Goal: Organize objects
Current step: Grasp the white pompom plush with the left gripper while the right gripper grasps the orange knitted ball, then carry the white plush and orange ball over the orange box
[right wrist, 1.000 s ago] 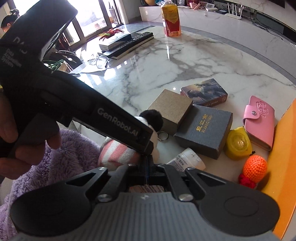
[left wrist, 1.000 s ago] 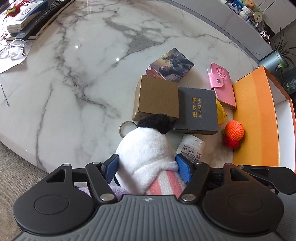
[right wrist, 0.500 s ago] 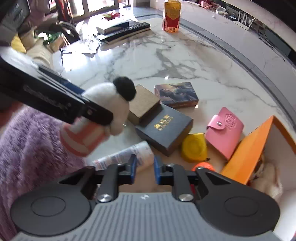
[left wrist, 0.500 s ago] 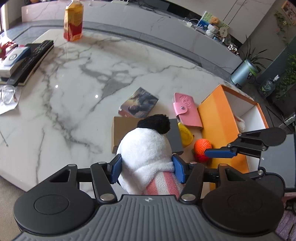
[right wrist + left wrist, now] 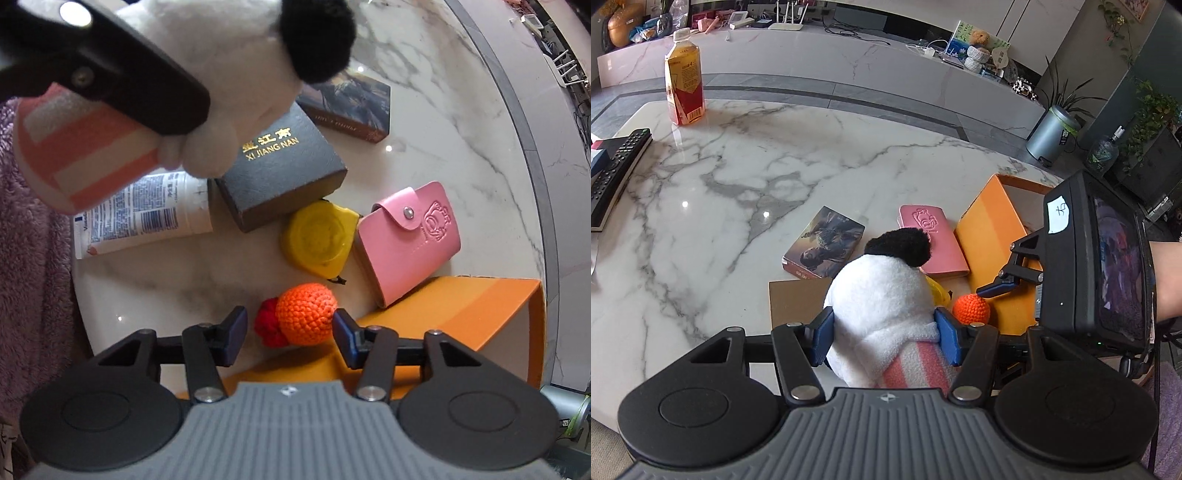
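One fleecy white plush toy (image 5: 882, 306) with a black pompom and pink-striped body sits clamped in the left gripper (image 5: 885, 334), now raised higher above the marble table (image 5: 738, 184), while the right gripper (image 5: 287, 334) has spread wide around the knobbly orange crochet ball (image 5: 306, 314).

Crochet ball (image 5: 306, 314) beside the box (image 5: 480, 306), tape measure (image 5: 319, 238) between wallet (image 5: 406, 240) and case (image 5: 284, 166).

The left gripper (image 5: 885, 339) has lifted the plush toy (image 5: 882, 295); right gripper (image 5: 290, 334) fingers have spread around the crochet ball (image 5: 306, 314).
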A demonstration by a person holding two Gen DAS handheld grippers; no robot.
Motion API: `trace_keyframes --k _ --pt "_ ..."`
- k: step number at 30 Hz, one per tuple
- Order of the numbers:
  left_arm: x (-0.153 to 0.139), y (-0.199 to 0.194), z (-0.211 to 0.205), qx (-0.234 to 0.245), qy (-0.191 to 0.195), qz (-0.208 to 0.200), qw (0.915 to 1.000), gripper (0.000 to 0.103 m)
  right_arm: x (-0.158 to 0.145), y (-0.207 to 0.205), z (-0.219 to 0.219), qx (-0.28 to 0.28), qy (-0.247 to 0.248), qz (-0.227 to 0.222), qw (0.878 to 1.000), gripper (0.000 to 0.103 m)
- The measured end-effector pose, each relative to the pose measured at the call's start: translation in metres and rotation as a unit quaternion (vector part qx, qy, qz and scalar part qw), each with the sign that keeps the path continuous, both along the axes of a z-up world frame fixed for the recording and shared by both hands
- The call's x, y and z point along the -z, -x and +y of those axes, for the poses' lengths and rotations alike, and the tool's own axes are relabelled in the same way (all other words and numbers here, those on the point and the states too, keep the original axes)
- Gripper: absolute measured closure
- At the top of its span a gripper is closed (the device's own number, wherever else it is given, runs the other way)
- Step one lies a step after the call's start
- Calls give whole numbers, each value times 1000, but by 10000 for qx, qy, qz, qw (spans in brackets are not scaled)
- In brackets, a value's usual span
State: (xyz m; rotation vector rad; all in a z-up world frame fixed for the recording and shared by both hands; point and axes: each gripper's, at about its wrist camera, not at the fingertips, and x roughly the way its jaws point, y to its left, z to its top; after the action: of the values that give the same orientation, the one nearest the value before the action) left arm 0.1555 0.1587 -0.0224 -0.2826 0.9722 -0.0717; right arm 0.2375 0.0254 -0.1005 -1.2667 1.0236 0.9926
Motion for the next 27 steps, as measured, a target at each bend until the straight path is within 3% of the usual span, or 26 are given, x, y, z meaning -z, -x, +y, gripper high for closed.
trace_keyframes --k 10,16,21,27 --pt "1 2 5 -43 86 11 10000 37 6 -10 2 254 -118 59 9996 52" --pt "-19 10 -6 58 83 -160 9998 37 -42 6 -19 302 -811 13 9962 52" --pt "-50 8 -35 399 109 -540 9977 37 -102 12 -58 577 -1492 -127 9870 52" --pt "-71 -19 -92 938 141 -752 9926 37 -137 -3 -123 1001 -1562 -626 9807 52"
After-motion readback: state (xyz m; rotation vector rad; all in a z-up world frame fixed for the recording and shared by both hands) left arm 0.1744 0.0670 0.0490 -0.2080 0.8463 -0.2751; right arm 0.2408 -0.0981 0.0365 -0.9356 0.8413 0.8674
